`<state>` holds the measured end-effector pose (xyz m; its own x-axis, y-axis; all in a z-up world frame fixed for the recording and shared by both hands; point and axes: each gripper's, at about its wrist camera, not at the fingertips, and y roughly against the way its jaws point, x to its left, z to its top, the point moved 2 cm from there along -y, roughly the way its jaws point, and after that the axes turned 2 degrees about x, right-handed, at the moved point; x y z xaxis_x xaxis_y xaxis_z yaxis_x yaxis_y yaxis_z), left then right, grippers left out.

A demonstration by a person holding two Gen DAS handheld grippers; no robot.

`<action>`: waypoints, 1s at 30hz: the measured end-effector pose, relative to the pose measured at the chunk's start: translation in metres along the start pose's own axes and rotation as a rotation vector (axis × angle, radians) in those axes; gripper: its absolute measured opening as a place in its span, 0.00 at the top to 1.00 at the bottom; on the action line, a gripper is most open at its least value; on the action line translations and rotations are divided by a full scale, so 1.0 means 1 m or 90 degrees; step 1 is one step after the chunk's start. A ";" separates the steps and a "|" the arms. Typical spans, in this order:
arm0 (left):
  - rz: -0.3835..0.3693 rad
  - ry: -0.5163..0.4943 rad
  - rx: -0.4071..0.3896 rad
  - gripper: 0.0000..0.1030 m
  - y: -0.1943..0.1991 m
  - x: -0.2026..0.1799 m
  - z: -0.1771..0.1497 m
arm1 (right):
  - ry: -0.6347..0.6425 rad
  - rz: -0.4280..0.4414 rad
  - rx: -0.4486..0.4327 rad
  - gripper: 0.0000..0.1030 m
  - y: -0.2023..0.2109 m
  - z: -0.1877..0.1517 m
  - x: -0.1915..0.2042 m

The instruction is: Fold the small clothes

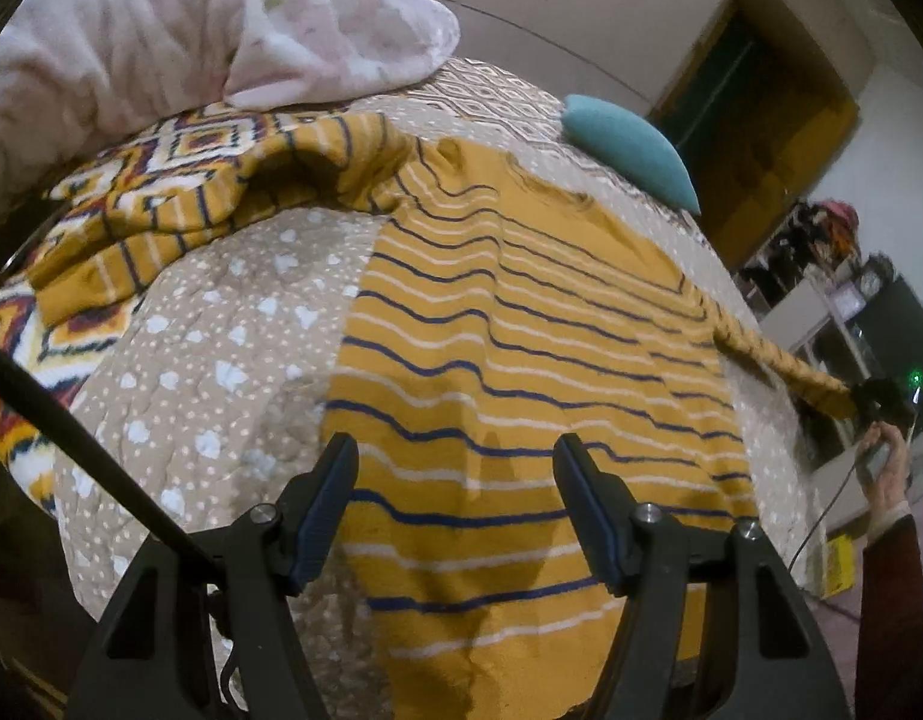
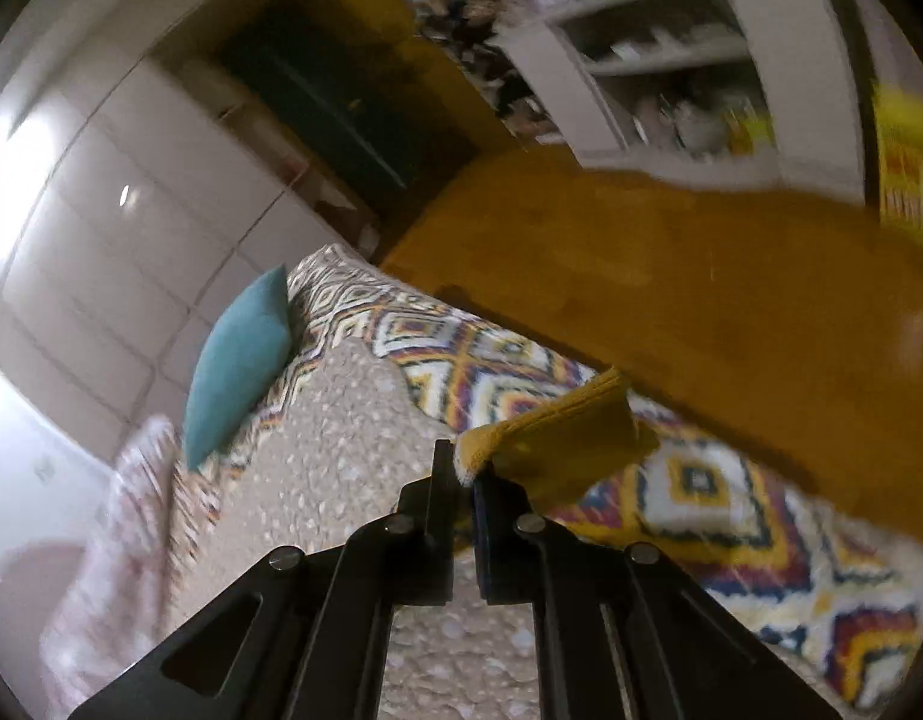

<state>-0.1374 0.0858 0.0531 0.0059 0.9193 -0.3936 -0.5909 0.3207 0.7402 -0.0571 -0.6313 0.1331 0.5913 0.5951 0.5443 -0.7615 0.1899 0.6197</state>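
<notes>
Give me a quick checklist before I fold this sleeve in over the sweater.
1. Right gripper shut on the sleeve cuff: ok.
2. Left gripper open, above the striped sweater hem: ok.
3. Sweater body flat on the dotted bedspread: not ok, rippled.
4. Other sleeve laid straight: not ok, bunched.
5. Teal pillow clear of the sweater: ok.
6. Cuff grip depth: cannot tell, view blurred.
</notes>
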 end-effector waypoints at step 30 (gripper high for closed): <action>0.071 0.071 -0.116 0.33 0.063 0.112 -0.028 | 1.160 0.113 0.006 0.66 -0.014 -0.600 0.430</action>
<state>-0.1970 0.2030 0.0402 -0.1498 0.9127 -0.3803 -0.7191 0.1633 0.6754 0.0487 0.0906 0.0193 -0.4828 0.6171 -0.6214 -0.7708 0.0374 0.6360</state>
